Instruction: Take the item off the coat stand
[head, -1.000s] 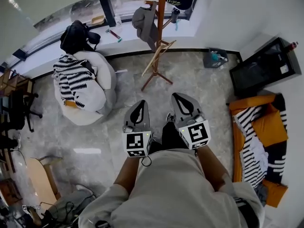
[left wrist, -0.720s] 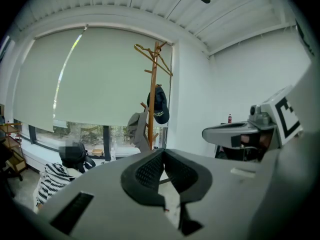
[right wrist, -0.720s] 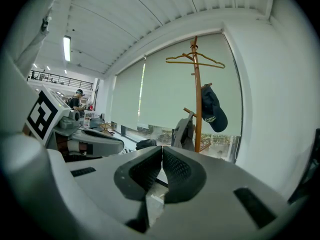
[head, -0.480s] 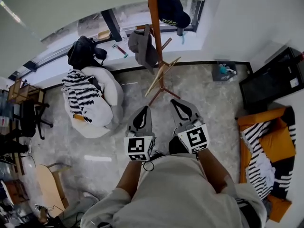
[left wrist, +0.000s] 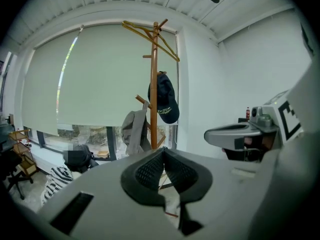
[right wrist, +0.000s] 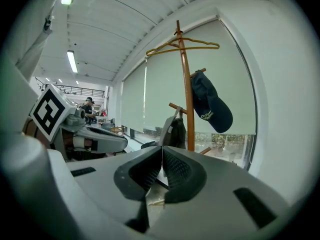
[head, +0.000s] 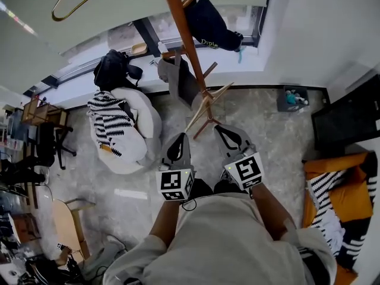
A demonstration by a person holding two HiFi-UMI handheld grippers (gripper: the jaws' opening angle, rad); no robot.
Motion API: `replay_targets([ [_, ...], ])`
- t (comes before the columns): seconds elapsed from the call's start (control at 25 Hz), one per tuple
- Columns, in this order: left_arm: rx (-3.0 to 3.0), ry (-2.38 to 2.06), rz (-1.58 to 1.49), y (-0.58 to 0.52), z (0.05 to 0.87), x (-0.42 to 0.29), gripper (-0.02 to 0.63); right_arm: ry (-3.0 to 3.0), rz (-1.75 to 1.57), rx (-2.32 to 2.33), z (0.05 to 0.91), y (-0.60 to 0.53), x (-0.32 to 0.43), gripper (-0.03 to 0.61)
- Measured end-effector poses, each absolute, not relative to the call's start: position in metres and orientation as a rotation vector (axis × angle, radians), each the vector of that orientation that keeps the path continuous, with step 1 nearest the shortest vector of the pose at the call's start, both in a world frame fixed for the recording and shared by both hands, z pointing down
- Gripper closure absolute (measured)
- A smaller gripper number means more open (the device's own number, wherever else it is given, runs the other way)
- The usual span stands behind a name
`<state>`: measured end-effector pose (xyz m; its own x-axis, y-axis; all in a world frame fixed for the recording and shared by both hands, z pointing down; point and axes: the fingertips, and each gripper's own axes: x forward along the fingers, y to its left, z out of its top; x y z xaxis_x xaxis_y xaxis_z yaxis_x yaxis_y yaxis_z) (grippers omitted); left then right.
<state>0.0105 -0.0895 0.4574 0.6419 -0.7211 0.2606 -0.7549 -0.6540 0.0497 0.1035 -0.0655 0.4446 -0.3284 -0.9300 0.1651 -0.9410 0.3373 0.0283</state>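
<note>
A wooden coat stand [head: 185, 46] rises just ahead of me. A navy cap [head: 209, 21] hangs from an upper peg, a grey garment [head: 173, 76] from a lower peg, and a wire hanger [head: 77, 2] from the top. Both grippers are held side by side in front of my body, short of the stand's feet. My left gripper [head: 177, 138] is shut and empty, as is my right gripper [head: 223, 126]. In the left gripper view the cap [left wrist: 164, 98] is above the shut tips [left wrist: 163, 151]. In the right gripper view the cap [right wrist: 210, 104] is up and to the right of the tips [right wrist: 161, 149].
A white beanbag [head: 142, 123] with a striped cloth [head: 113, 120] sits left of the stand. A black backpack [head: 113, 70] rests on the window sill. An orange sofa [head: 341, 189], a dark cabinet [head: 347, 123] and a small bin [head: 292, 98] stand to the right.
The coat stand has come nearer and reaches higher in the head view, and the hanger at its top has come into view. Both grippers remain shut and side by side.
</note>
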Motion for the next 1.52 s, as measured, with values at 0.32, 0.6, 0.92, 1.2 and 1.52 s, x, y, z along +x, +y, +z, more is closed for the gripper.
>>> replay_targets([
  [0.32, 2.663, -1.280, 0.394, -0.118, 0.471, 0.006, 0.605, -2.481, 0.151, 1.643, 0.459, -0.100, 0.103, 0.574],
  [0.6, 2.655, -1.284, 0.390, -0.153, 0.479, -0.004, 0.606, -2.463, 0.152, 1.587, 0.469, -0.134, 0.089, 0.573],
  [0.92, 2.592, -1.374, 0.376, -0.180, 0.478, -0.033, 0.605, -2.478, 0.176, 1.466, 0.479, -0.172, 0.059, 0.572],
  [1.2, 2.496, -1.445, 0.402, -0.181, 0.497, -0.071, 0.606, -2.452, 0.188, 1.452, 0.493, -0.194, 0.046, 0.572],
  [1.52, 2.478, -1.458, 0.362, -0.201, 0.496, -0.077, 0.604, -2.437, 0.176, 1.410, 0.495, -0.218, 0.037, 0.543],
])
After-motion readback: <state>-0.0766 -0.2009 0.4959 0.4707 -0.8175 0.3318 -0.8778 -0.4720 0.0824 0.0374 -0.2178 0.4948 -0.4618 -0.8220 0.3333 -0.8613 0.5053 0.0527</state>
